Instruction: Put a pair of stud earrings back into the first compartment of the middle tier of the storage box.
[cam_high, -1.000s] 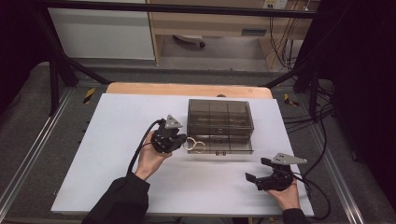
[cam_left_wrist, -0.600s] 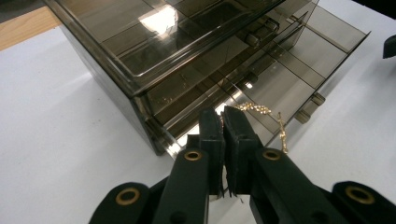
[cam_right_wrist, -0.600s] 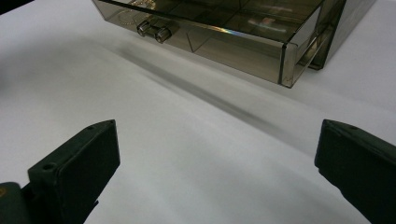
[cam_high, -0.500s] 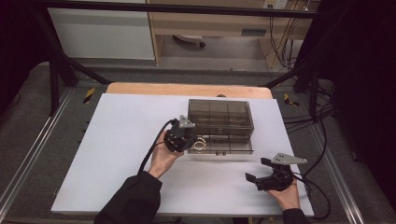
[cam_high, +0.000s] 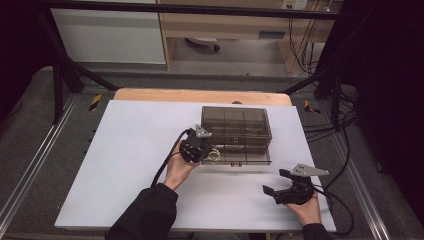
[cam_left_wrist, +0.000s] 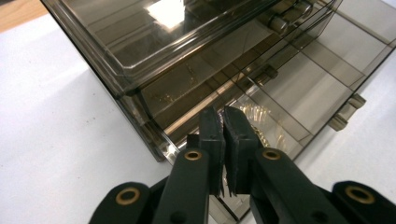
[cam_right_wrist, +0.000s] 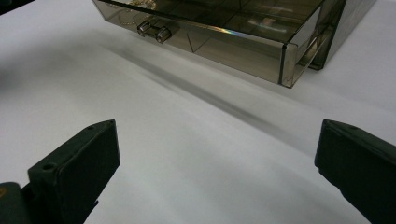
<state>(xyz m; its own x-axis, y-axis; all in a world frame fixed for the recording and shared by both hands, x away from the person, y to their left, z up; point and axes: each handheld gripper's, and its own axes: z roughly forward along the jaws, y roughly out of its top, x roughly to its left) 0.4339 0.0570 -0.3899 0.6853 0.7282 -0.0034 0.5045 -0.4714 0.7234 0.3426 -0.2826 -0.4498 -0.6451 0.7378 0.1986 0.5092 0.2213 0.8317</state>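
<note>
the left gripper (cam_high: 206, 150) sits at the left end of the pulled-out bottom drawer (cam_high: 245, 155) of the smoky plastic drawer box (cam_high: 236, 125), its jaws pressed together on a thin gold bangle (cam_high: 215, 156). in the left gripper view the pinched jaws point straight down into the drawer's leftmost compartment, where more gold hoops (cam_left_wrist: 259, 119) already lie; how many i can't make out. so the drop spot lies directly below and just ahead of the jaws, and to my eye the move only needs a small lowering and a release. the drawer's long axis runs across the table, parallel to the box front. the right gripper (cam_high: 280, 192) rests well apart on the white tabletop (cam_high: 120, 165), jaws spread wide and empty. count: one box, one open drawer, two grippers; the left hand is much the nearer.
</note>
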